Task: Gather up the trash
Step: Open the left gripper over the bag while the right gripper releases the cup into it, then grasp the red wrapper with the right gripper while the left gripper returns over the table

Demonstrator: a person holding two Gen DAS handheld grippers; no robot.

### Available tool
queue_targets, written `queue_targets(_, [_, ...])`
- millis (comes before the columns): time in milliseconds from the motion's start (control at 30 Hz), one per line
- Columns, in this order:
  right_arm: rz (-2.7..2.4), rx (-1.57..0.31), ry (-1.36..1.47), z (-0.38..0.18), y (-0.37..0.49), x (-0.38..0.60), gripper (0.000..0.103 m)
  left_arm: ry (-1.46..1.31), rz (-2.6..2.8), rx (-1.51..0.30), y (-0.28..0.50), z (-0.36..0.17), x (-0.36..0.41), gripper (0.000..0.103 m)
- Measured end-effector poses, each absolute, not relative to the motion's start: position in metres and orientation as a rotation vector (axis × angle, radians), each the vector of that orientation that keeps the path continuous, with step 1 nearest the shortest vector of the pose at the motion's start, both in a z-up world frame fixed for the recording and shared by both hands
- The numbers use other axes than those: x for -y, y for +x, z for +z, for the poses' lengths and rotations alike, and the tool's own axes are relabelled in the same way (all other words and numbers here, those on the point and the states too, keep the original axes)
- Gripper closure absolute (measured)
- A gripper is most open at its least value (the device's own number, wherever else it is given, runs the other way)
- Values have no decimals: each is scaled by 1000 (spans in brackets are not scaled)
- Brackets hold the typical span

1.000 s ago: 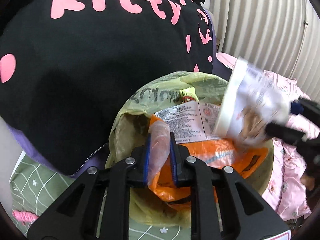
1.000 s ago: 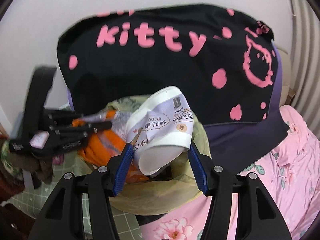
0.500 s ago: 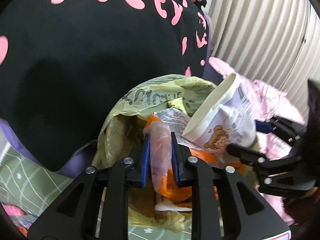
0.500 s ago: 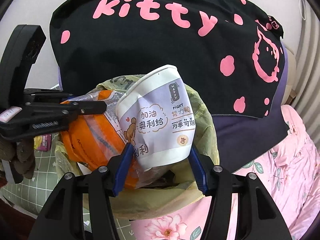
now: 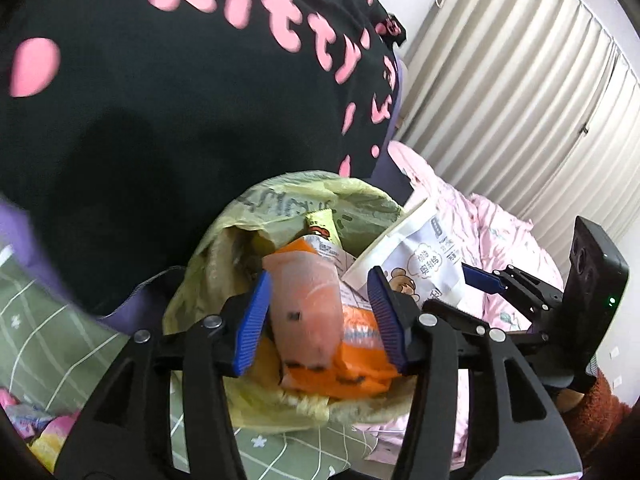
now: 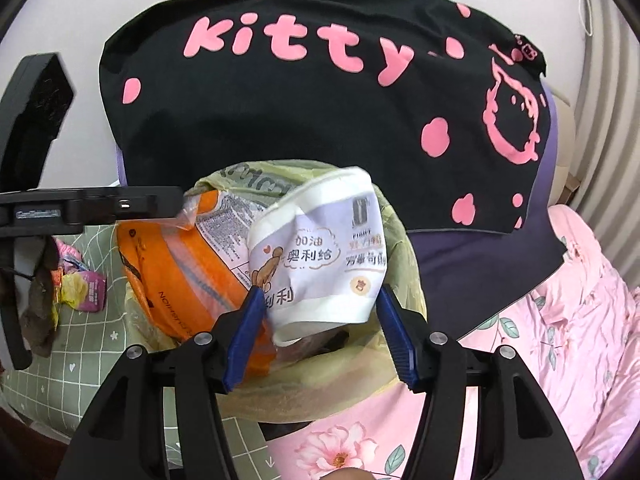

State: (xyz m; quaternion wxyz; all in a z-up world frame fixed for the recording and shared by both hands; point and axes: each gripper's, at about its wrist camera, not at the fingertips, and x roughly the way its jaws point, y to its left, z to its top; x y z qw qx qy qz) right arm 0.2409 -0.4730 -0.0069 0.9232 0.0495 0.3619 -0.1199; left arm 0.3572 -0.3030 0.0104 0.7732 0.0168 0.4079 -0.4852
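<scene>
Jaws: left gripper (image 5: pixel 318 316) has just been opening, its blue pads now clear of the orange wrapper (image 5: pixel 316 312) that stands loose between them in the lined bin (image 5: pixel 280 208); right gripper (image 6: pixel 320 334) is clamped on a crushed paper cup (image 6: pixel 320 256) held over the bin mouth. Done, by judgement: wrapper delivered. Outstanding: cup not yet dropped; small packets (image 6: pixel 82 284) on the green sheet (image 6: pixel 108 332) beside the bin.

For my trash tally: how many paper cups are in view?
1. The paper cup sits between the right gripper's fingers, above the bin bag. Others may be hidden under the wrappers.
</scene>
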Motion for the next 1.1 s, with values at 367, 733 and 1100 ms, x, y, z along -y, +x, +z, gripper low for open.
queue_targets(367, [-250,-609,112,25,247,444,48,-102,-829,-735,356,34,182,50])
queue_targets(733, [-282,-821,20,-2,295,431,44,-261,-485,-788,366,-3,10,50])
queue_targets(1100, [-368,-763,123,4,243,453,44,-287,-498,-809,370,-21,-6,50])
